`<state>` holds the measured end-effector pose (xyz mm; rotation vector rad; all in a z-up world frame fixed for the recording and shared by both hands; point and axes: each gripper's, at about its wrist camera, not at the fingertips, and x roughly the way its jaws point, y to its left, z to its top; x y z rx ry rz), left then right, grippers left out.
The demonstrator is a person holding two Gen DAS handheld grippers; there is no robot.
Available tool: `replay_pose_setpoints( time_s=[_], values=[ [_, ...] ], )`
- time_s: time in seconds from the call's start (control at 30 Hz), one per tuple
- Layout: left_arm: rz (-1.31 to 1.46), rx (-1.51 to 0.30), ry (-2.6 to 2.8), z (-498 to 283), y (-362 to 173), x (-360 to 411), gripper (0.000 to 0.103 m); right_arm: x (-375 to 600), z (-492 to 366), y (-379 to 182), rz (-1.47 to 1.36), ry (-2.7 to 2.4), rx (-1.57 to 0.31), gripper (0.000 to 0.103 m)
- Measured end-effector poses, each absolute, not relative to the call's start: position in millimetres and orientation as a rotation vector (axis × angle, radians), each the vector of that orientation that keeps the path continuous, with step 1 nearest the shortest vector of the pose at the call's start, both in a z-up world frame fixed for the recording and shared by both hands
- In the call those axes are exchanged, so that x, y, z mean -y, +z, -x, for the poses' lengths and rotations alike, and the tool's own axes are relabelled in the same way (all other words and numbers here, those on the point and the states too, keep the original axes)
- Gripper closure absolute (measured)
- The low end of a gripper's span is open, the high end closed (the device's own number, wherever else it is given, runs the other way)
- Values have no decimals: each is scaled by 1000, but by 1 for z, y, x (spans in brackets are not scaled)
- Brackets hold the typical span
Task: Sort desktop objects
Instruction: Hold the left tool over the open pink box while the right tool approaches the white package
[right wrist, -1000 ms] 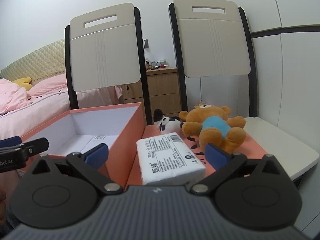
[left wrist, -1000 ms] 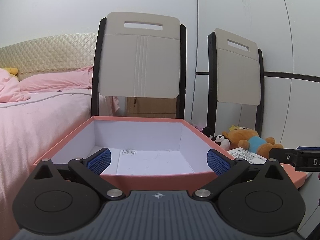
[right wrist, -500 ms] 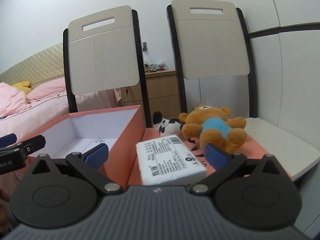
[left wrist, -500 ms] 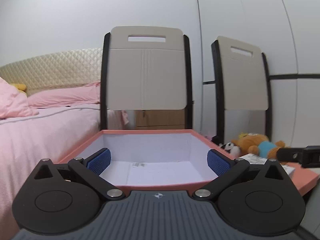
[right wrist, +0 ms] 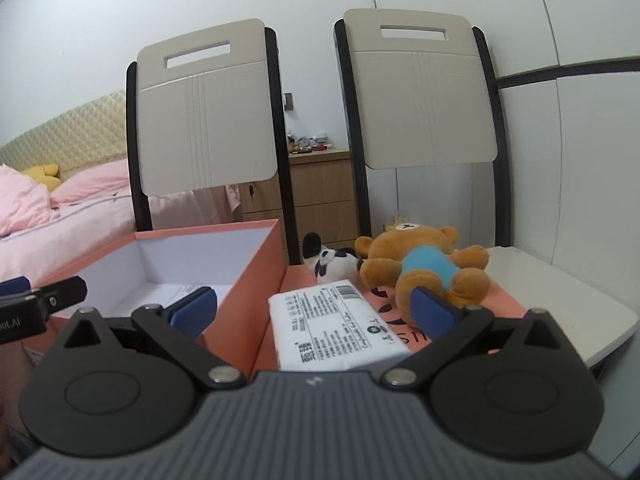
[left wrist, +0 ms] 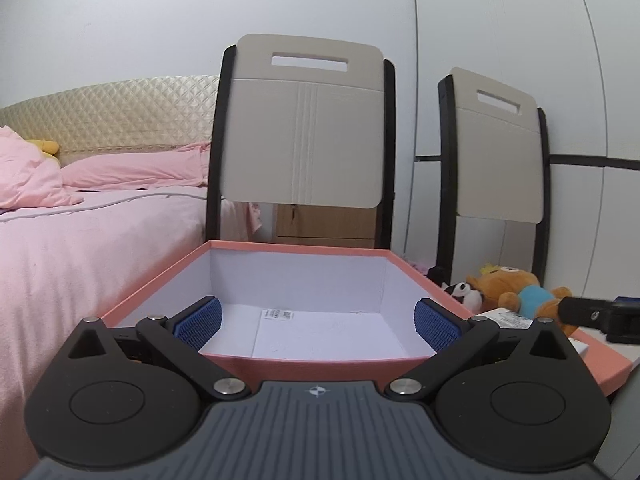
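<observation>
The left gripper (left wrist: 316, 316) is held wide open with nothing between its blue fingers (left wrist: 199, 317), and it is aimed into the open pink box (left wrist: 304, 360). The near wall of the box is seen just under the fingers, and only a white sheet with a small printed label is seen on the box floor.

The right gripper (right wrist: 314, 306) is likewise spread wide and grips nothing. The white tissue pack (right wrist: 334, 326) is seen lying flat on the pink lid (right wrist: 506, 304), between the two fingers (right wrist: 434, 308) in the view and slightly below them; contact with either pad cannot be told. The left finger is lined up over the right wall of the box, and the right finger is seen in front of the brown bear plush (right wrist: 426, 266). The bear is laid on its back behind the pack, with the panda plush (right wrist: 334, 264) just beside it toward the box. The lid is carried on the white desk (right wrist: 568, 304), near its right edge.
</observation>
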<state>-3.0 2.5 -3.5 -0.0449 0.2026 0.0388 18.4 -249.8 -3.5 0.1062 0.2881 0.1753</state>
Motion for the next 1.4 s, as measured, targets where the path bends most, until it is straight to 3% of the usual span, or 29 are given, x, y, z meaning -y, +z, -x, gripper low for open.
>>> replay_pose_setpoints(
  time_s=[1.4],
  values=[
    [-13,-117,81,15,-14,36,0,266,-14,3,-153,182,-276,0]
  ],
)
